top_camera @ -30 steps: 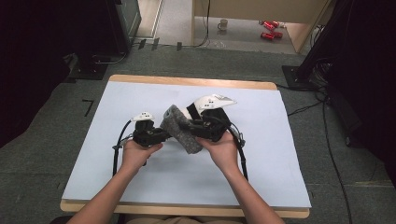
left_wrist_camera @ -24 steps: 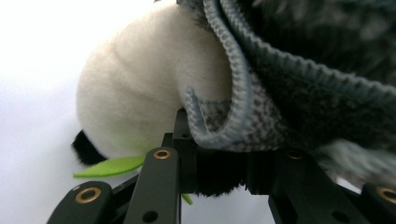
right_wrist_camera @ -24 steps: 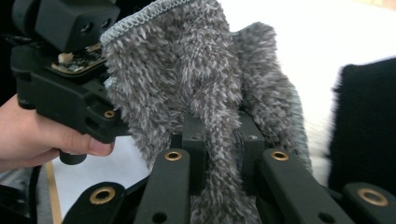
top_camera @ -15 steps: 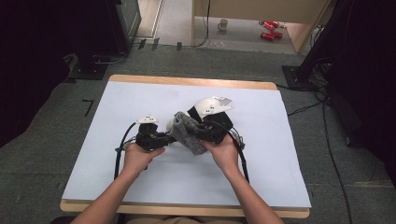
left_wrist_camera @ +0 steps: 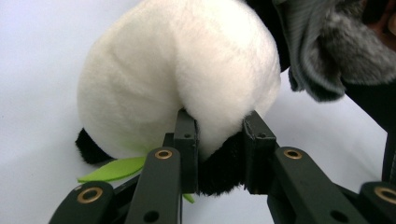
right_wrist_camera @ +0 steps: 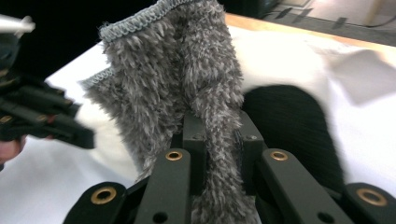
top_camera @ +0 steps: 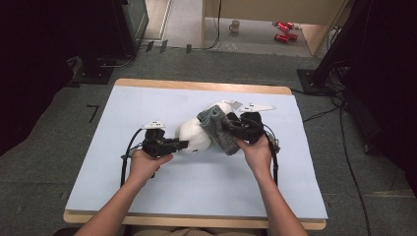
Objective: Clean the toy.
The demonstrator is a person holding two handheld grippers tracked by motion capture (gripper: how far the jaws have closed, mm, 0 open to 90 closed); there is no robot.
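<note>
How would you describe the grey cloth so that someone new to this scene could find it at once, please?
Start at the pale blue table and look just right of its middle, where the right gripper is shut on the grey cloth. It drapes against the white plush toy, which the left gripper holds; the cloth alone is shaggy, grey and stitched along its edge.

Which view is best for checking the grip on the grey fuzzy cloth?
The right gripper view: the grey cloth fills the foreground, pinched between the right gripper's closed jaws, stitched hem on top. The high view shows it small, draped beside the white plush toy. The left gripper view catches one corner at upper right.
</note>
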